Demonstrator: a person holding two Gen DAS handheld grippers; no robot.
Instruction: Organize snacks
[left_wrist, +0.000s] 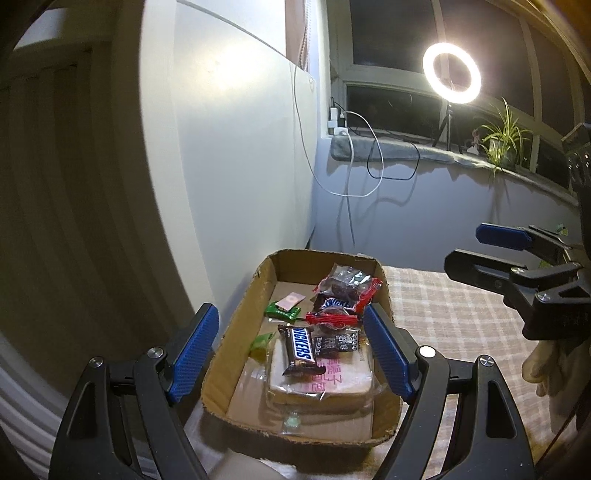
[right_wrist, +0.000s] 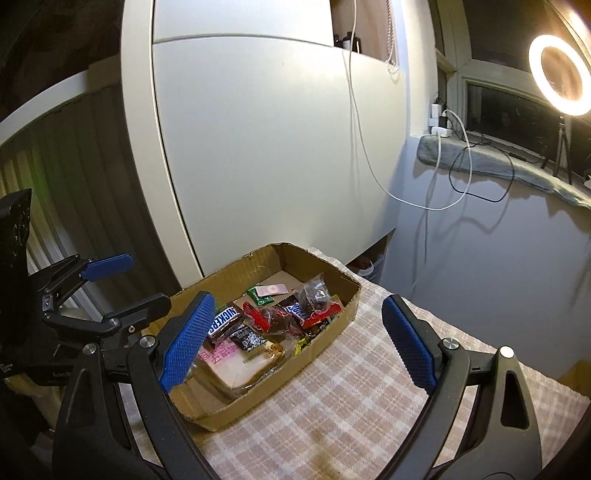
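A shallow cardboard box (left_wrist: 236, 332) (right_wrist: 332, 332) sits on a checked tablecloth and holds several wrapped snacks: a Snickers bar (left_wrist: 300, 349) (right_wrist: 223, 319), a wrapped bread slice (left_wrist: 325, 387) (right_wrist: 240, 365), red-edged packets of dark fruit (left_wrist: 347, 284) (right_wrist: 314, 295), a green candy (left_wrist: 282, 312) (right_wrist: 260, 295). My left gripper (left_wrist: 291, 350) is open and empty, above the box's near end. My right gripper (right_wrist: 299, 347) is open and empty, above the box's right side. Each gripper shows in the other's view, the right (left_wrist: 476, 251) and the left (right_wrist: 122, 284).
The checked tablecloth (right_wrist: 369, 387) (left_wrist: 461, 317) spreads right of the box. A white cabinet (right_wrist: 258, 147) stands just behind the box. A ring light (left_wrist: 451, 71), cables and plants (left_wrist: 502, 136) are on the window sill at the back right.
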